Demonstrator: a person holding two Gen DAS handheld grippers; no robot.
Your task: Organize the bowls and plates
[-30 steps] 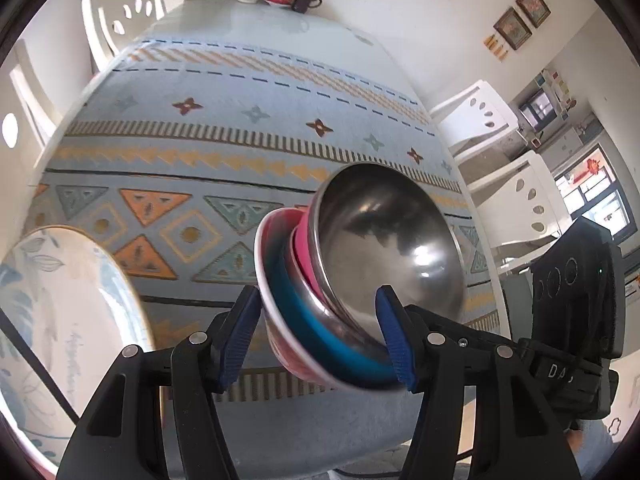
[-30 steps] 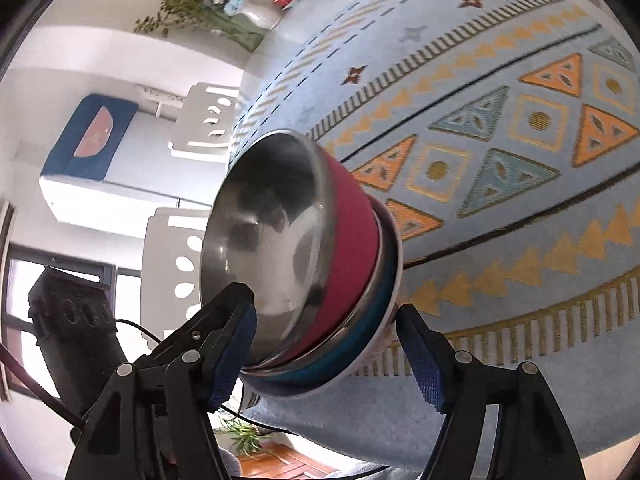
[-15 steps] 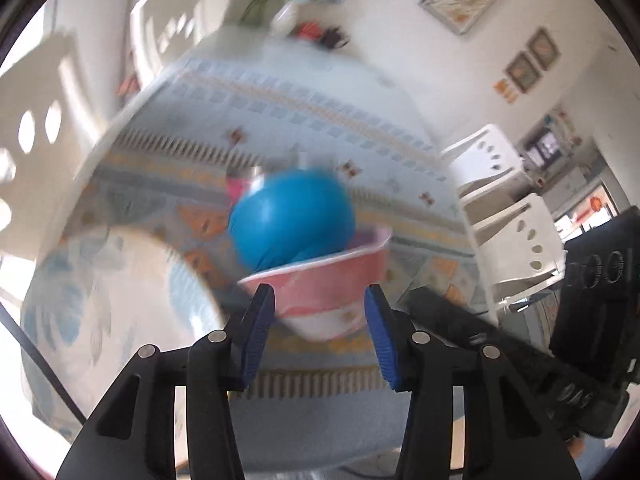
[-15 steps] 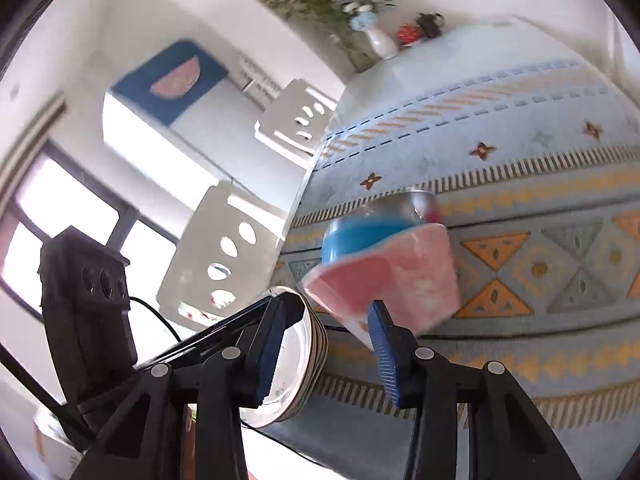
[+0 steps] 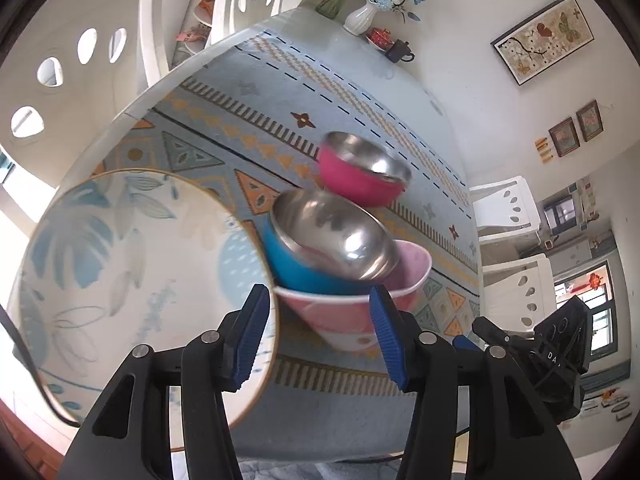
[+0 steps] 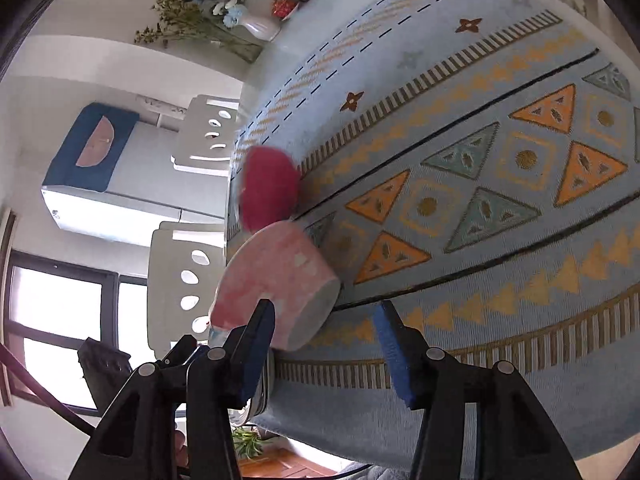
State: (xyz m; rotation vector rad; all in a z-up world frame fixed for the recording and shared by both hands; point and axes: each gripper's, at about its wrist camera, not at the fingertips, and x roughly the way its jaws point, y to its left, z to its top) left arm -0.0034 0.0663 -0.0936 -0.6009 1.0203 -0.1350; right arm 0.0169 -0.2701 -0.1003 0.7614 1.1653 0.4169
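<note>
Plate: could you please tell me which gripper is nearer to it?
Left. The left gripper is at the plate's rim; the right gripper is beyond the pink bowl. Both jaws are opening, gripping nothing.

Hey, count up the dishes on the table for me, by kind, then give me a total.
Steel-lined bowls: 2, one pink, one blue
Pink ceramic bowl: 1
Floral plate: 1
Total: 4
</note>
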